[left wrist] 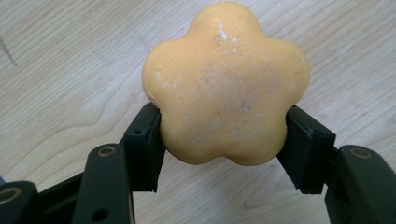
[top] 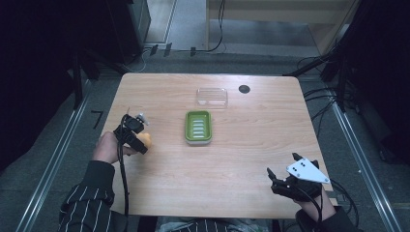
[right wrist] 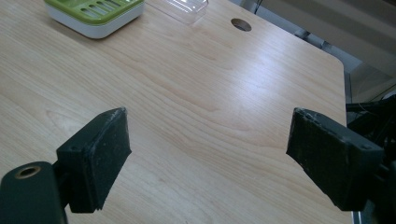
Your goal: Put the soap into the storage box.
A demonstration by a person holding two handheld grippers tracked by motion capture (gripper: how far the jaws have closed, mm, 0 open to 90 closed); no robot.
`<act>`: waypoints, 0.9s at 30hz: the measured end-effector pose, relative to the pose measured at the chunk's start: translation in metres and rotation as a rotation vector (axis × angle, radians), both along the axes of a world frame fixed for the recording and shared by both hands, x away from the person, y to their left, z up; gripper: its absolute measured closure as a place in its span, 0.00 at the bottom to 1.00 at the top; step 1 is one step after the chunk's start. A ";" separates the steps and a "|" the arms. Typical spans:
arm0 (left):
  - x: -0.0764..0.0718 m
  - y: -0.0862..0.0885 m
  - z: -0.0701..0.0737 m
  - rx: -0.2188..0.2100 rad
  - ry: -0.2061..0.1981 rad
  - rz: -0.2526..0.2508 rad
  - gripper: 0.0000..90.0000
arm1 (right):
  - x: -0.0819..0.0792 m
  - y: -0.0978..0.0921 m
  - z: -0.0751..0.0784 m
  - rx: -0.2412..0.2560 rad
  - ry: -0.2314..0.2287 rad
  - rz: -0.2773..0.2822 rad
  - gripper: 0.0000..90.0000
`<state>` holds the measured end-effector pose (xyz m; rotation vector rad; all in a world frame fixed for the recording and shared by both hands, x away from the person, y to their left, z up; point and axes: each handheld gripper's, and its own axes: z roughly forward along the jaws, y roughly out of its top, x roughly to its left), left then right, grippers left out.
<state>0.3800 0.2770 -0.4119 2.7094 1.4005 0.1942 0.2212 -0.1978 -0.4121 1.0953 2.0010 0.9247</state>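
A flower-shaped orange soap (left wrist: 226,84) sits pinched between the two black jaws of the left gripper (left wrist: 224,135), one jaw pressed against each side of its lower lobes. The soap's pale, speckled top face points toward the camera, and bare wooden table (left wrist: 56,79) lies beneath and beyond it. In the high view the soap (top: 146,140) protrudes from the tip of the left gripper (top: 141,143), on the side facing the table's middle, and the person's left hand (top: 107,147) grasps the gripper from behind.

Beyond the soap, further toward the table's middle, stands a green soap dish (top: 198,126). A clear lid (top: 212,96) lies just past the dish, apart from it, and a dark round hole (top: 244,89) in the tabletop lies beside the lid.

The right gripper (top: 283,170) rests at the near edge of the table, well apart from the soap. Its jaws stand spread wide with nothing between them. Ahead of the right gripper (right wrist: 208,154) lies bare wood, with the dish (right wrist: 93,11) and lid (right wrist: 184,7) far off.
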 end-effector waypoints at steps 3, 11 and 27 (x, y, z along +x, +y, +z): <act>0.000 -0.005 0.001 0.002 0.002 -0.015 0.44 | 0.000 0.000 0.000 -0.001 0.001 0.000 0.15; 0.001 -0.017 0.006 -0.006 -0.002 -0.047 0.44 | 0.000 0.000 0.000 -0.001 0.001 0.001 0.15; 0.001 -0.036 0.015 -0.013 -0.018 -0.098 0.44 | 0.000 0.000 0.000 -0.004 0.000 0.002 0.15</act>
